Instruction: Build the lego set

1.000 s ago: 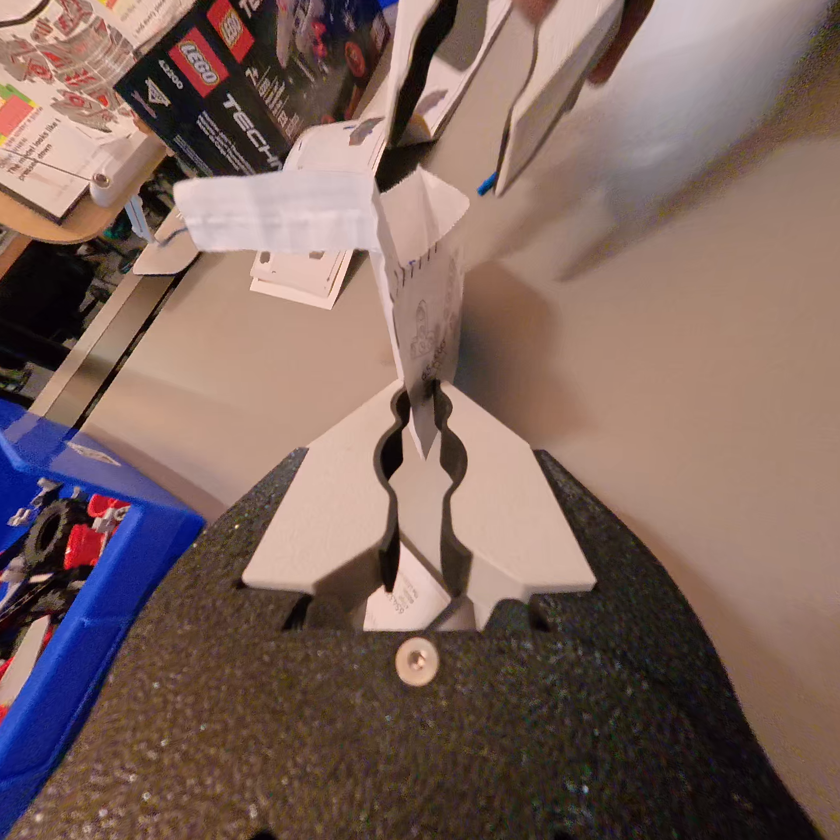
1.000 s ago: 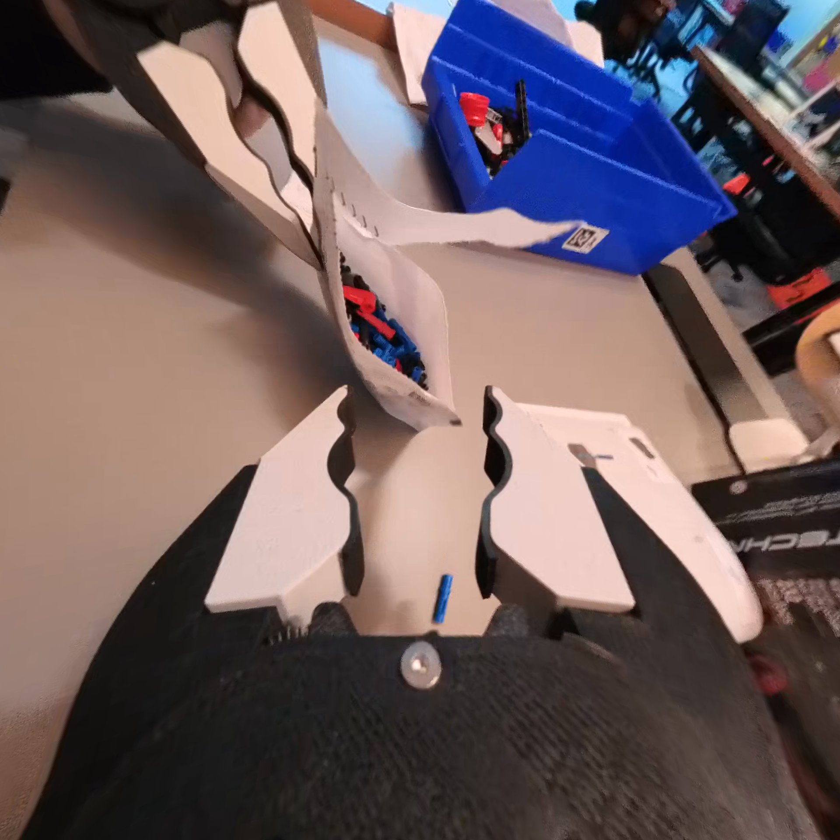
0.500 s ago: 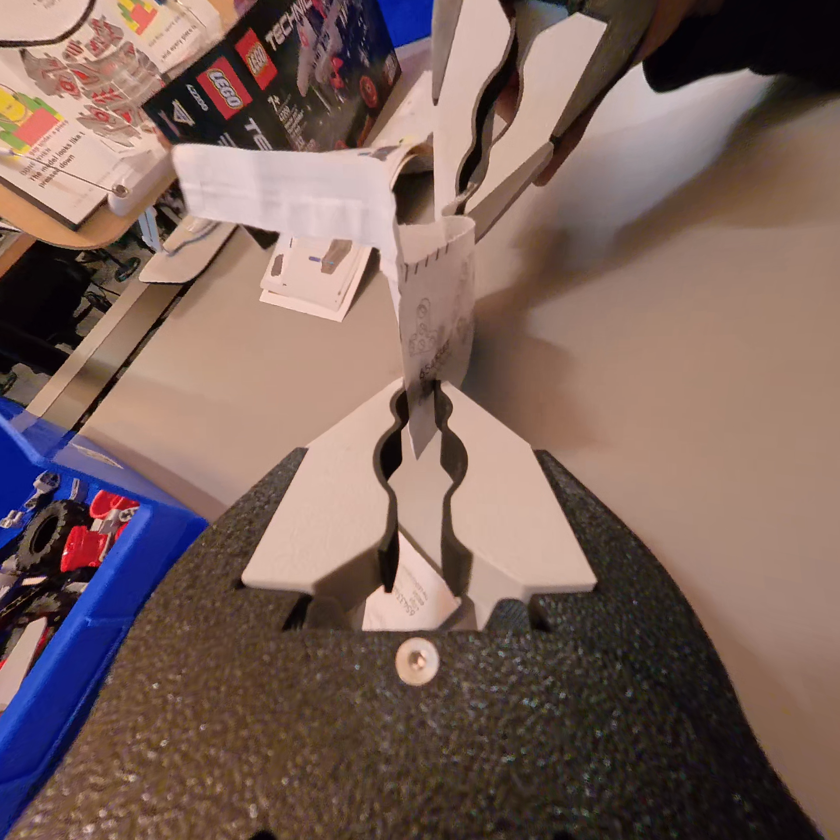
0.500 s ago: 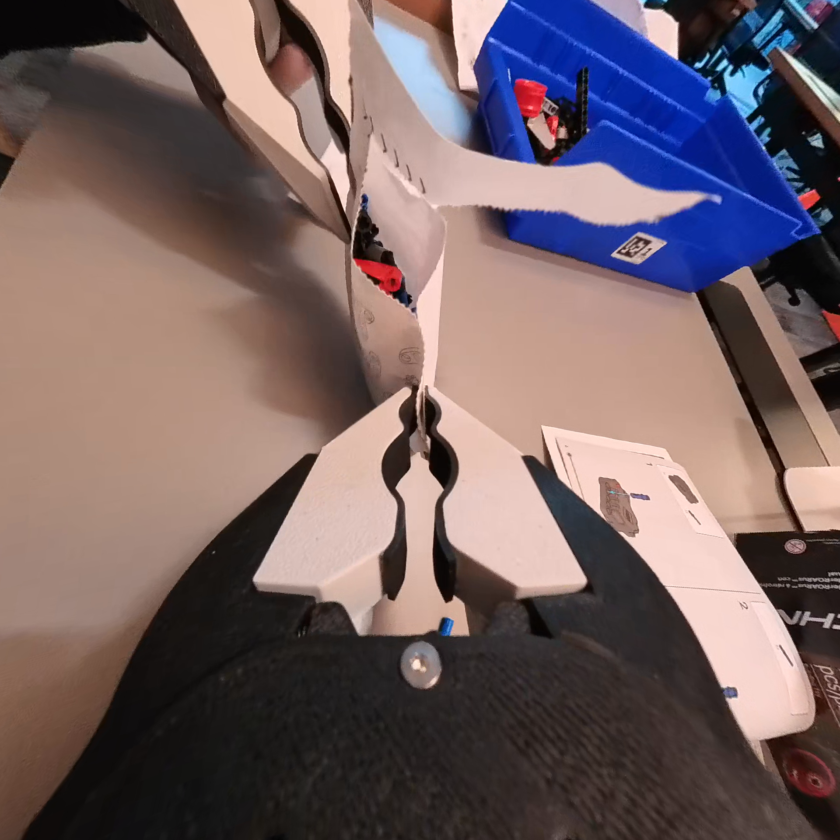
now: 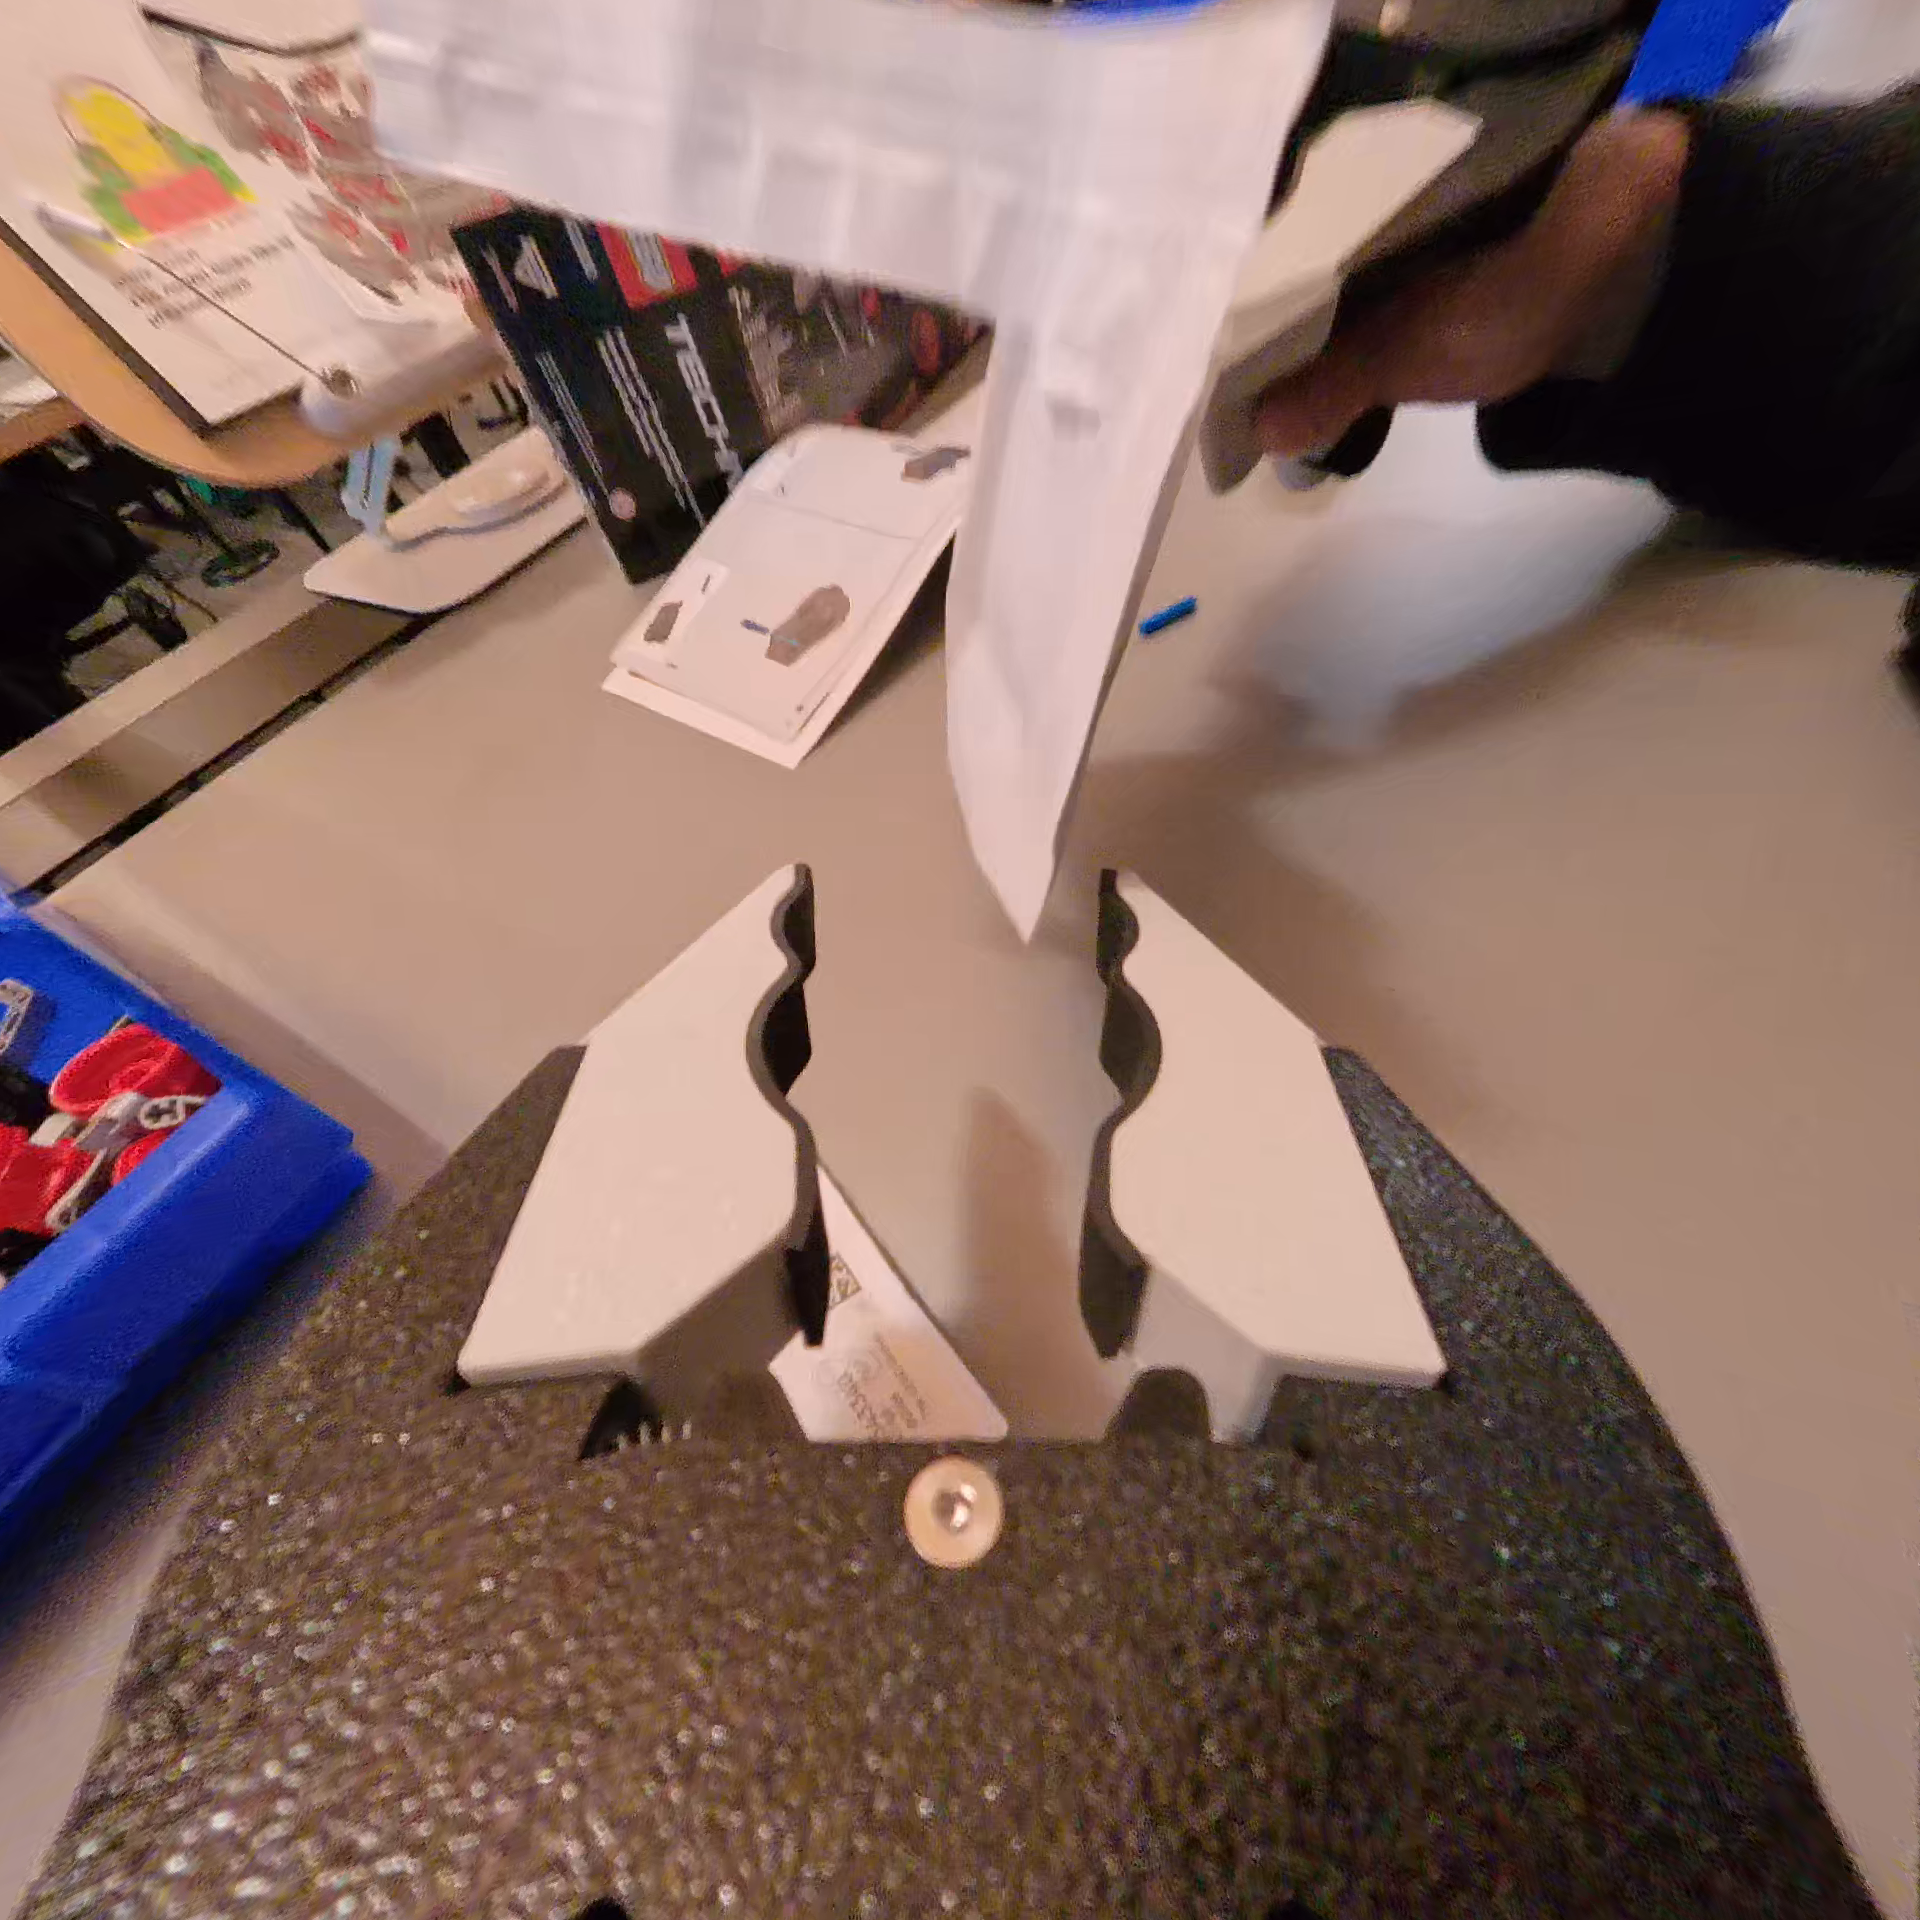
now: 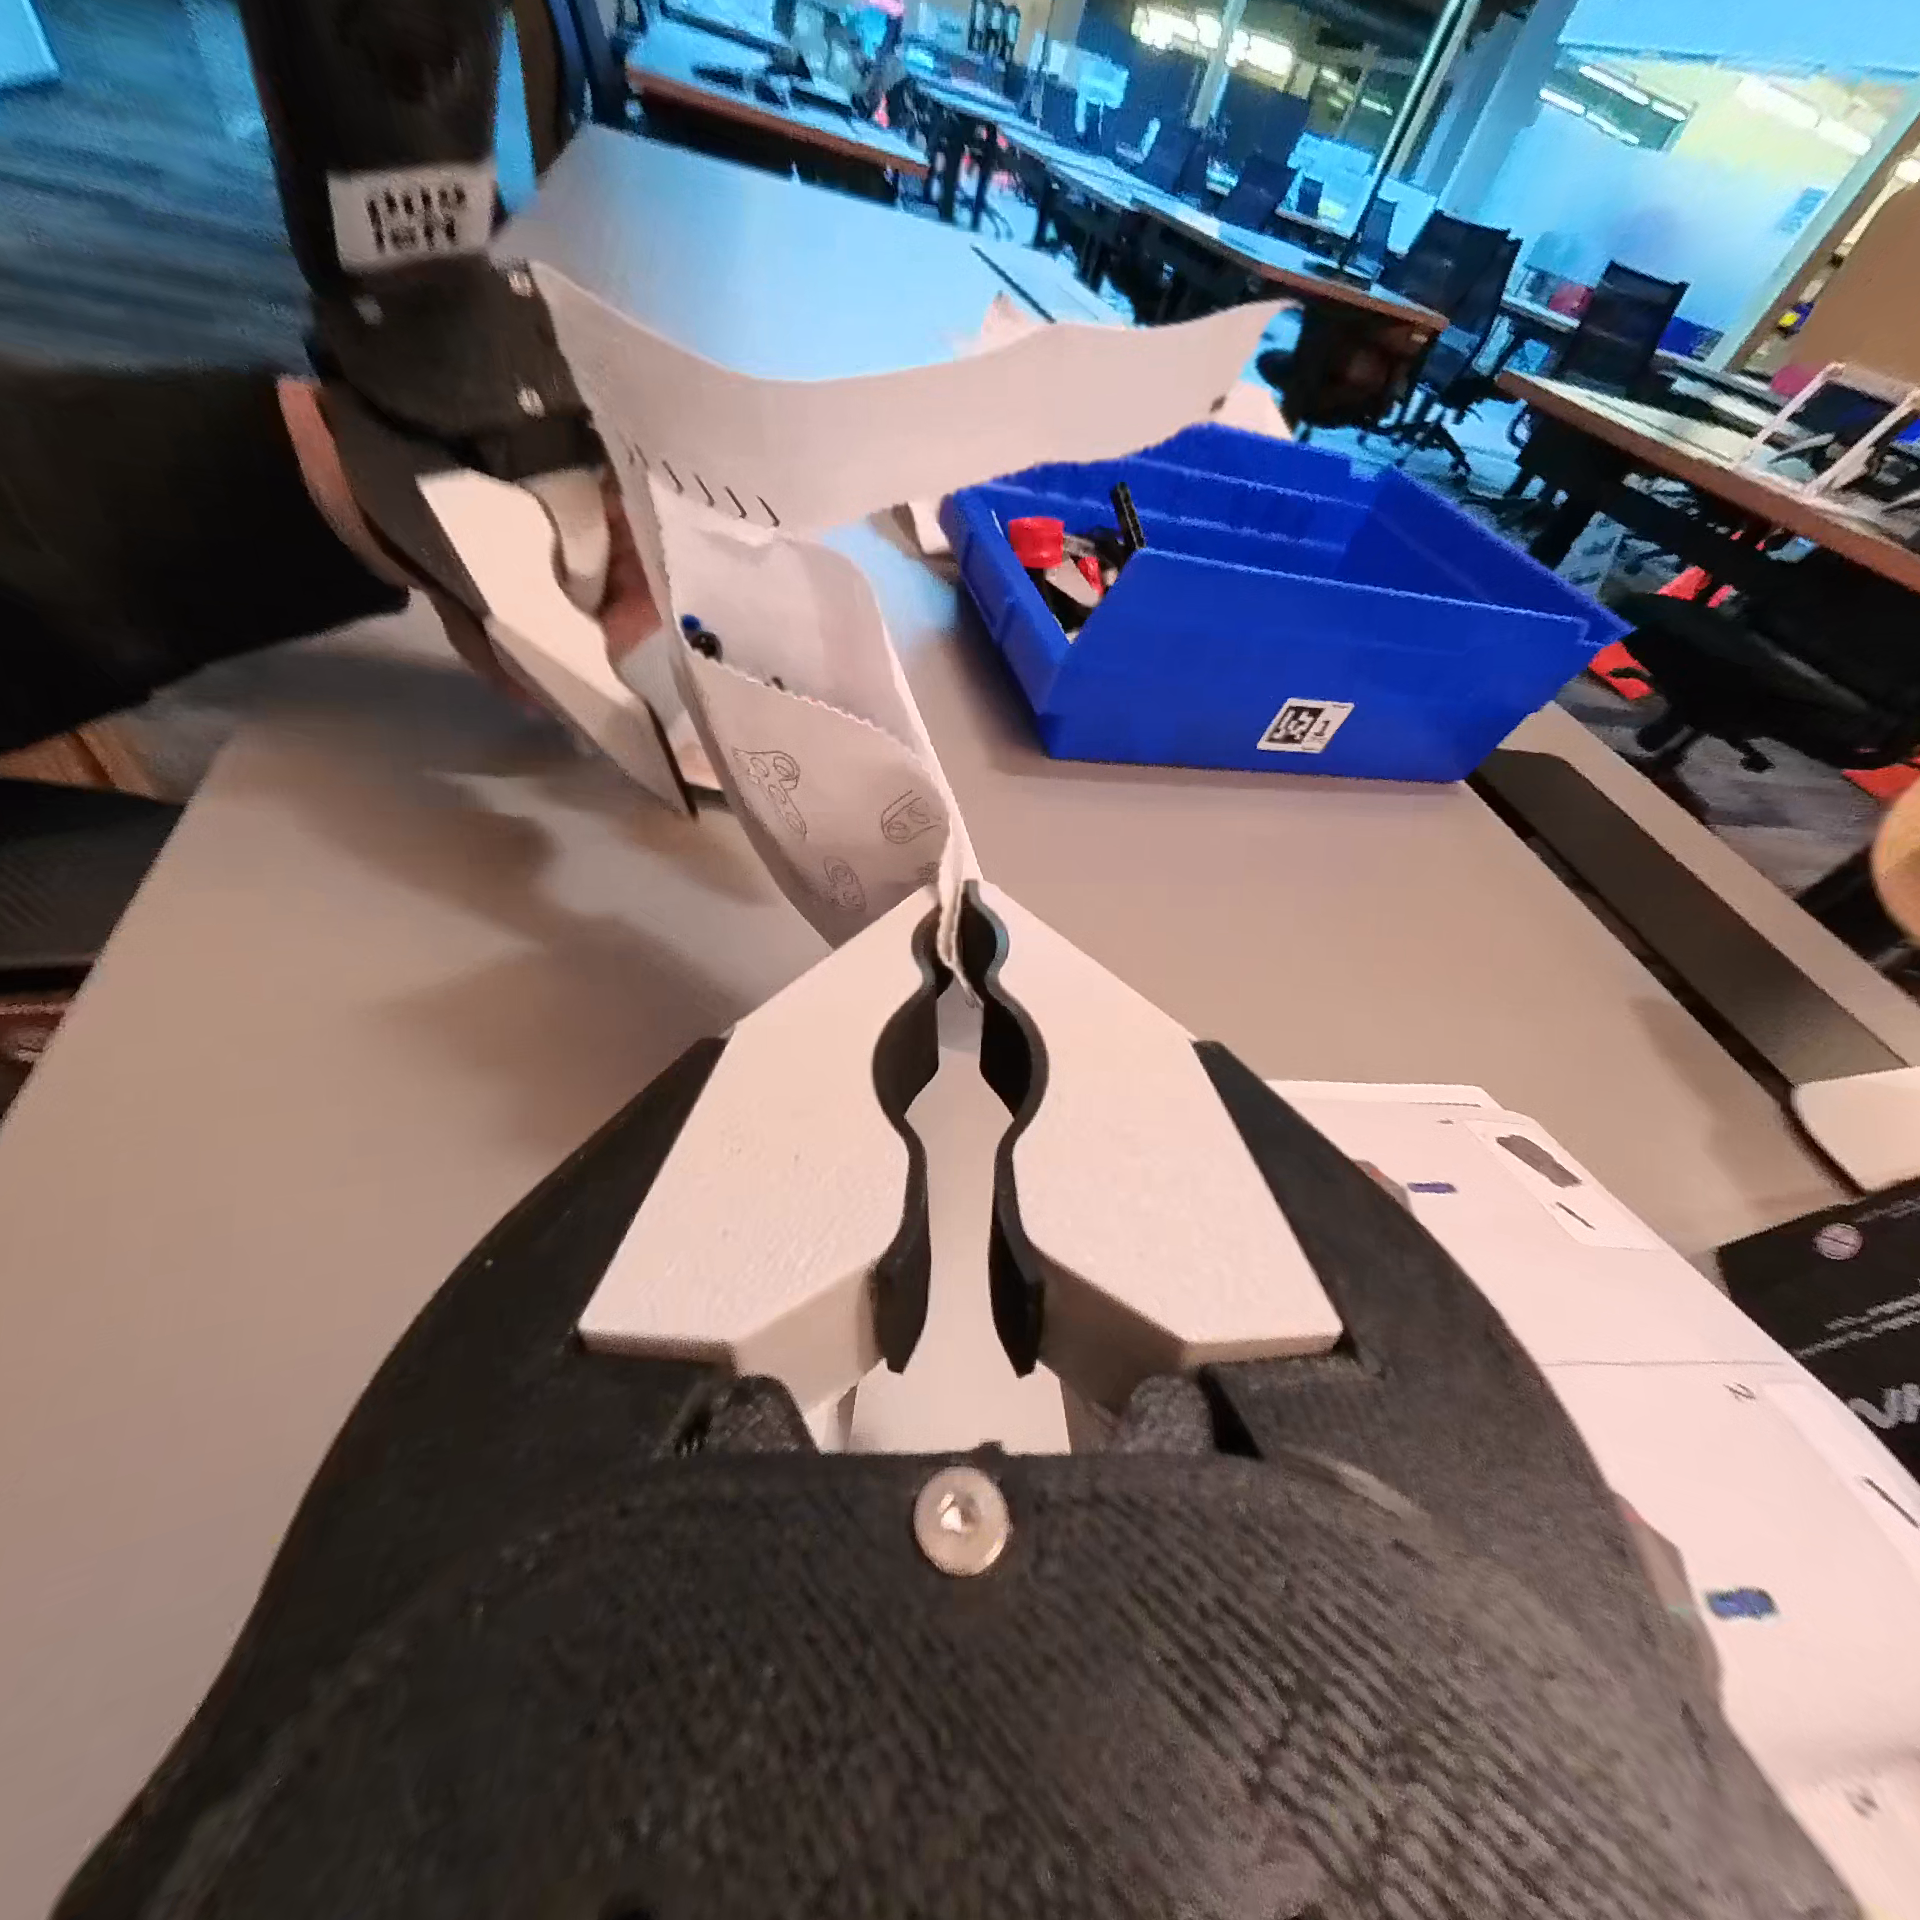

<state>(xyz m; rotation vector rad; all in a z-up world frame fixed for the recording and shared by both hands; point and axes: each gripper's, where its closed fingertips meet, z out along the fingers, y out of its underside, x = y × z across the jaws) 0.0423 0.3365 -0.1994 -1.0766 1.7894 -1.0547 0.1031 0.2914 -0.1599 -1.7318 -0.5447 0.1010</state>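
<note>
A white paper bag (image 5: 1060, 520) of lego pieces, torn open with a long flap, hangs above the grey table (image 5: 1455, 1039). My right gripper (image 6: 956, 920) is shut on one corner of the bag (image 6: 831, 790); small blue and black pieces (image 6: 701, 639) show inside. My left gripper (image 5: 954, 894) is open and empty, with the bag's lower tip hanging just above and between its fingertips. The right gripper (image 5: 1330, 260) shows at the upper right of the left wrist view. The left gripper (image 6: 582, 623) shows beside the bag in the right wrist view.
A blue bin (image 6: 1299, 644) with red and black parts stands on the table, also at the left (image 5: 156, 1247). An instruction booklet (image 5: 790, 613), a black lego box (image 5: 644, 384), a loose blue pin (image 5: 1166, 615) and a white paper scrap (image 5: 894, 1371) lie on the table. Across from one pair of fingers to the other is roughly 9 centimeters.
My right gripper closed on the bag's corner. My left gripper then opened and let go of the bag, which now hangs from the right gripper, raised higher.
</note>
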